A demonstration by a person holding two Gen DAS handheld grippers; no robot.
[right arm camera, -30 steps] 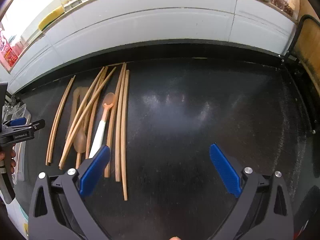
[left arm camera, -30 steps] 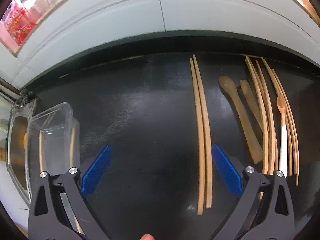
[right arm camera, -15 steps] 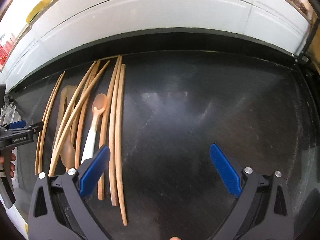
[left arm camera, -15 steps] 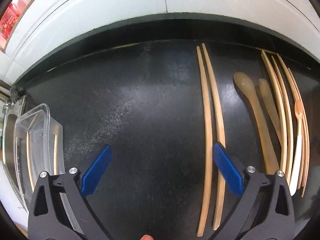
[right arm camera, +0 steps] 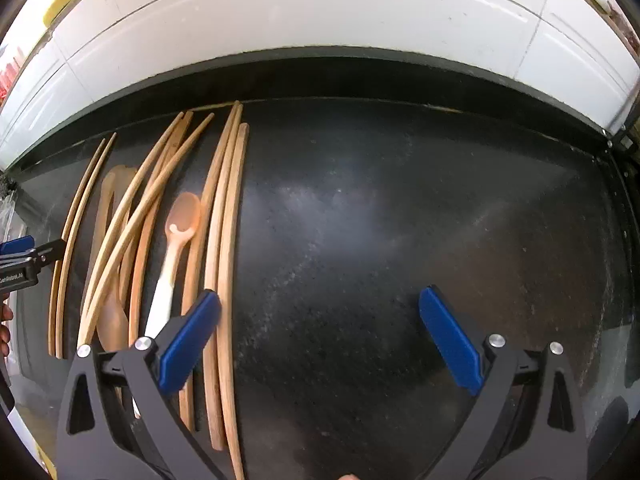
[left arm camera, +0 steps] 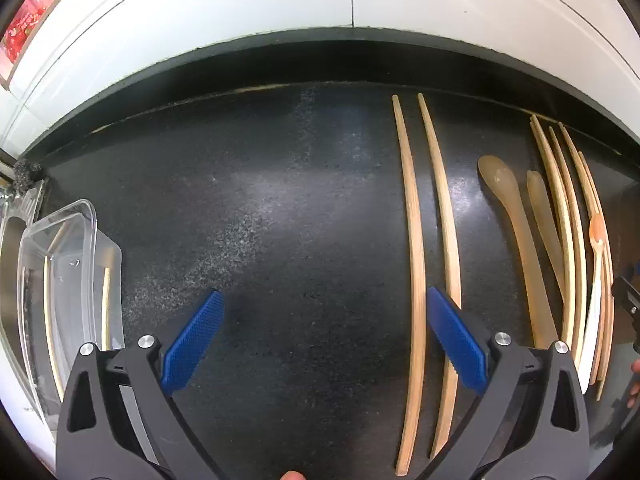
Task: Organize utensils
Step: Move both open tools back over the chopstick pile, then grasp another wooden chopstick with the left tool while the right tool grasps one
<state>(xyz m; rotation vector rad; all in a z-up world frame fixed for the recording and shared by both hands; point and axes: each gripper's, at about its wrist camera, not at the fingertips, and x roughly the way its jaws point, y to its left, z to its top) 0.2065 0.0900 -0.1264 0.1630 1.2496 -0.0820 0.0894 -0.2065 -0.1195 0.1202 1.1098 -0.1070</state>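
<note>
On the black counter lie several wooden chopsticks and spoons. In the left wrist view a pair of chopsticks (left arm camera: 416,240) runs beside my right pad (left arm camera: 456,340); two brown spoons (left arm camera: 516,232) and more chopsticks (left arm camera: 568,232) lie further right, with an orange-and-white spoon (left arm camera: 596,280). My left gripper (left arm camera: 322,340) is open and empty. In the right wrist view the chopstick bundle (right arm camera: 224,240) and orange-and-white spoon (right arm camera: 176,248) lie by my left pad (right arm camera: 188,344). My right gripper (right arm camera: 320,344) is open and empty.
A clear plastic container (left arm camera: 60,280) holding a few chopsticks stands at the left edge, next to a sink (left arm camera: 8,248). A white tiled wall (left arm camera: 320,8) runs behind the counter. The other gripper (right arm camera: 24,260) shows at the left of the right wrist view.
Both grippers have moved forward and lower towards the counter; the utensils appear larger. The left gripper has shifted right, closer to the chopstick pair. Both stay open.
</note>
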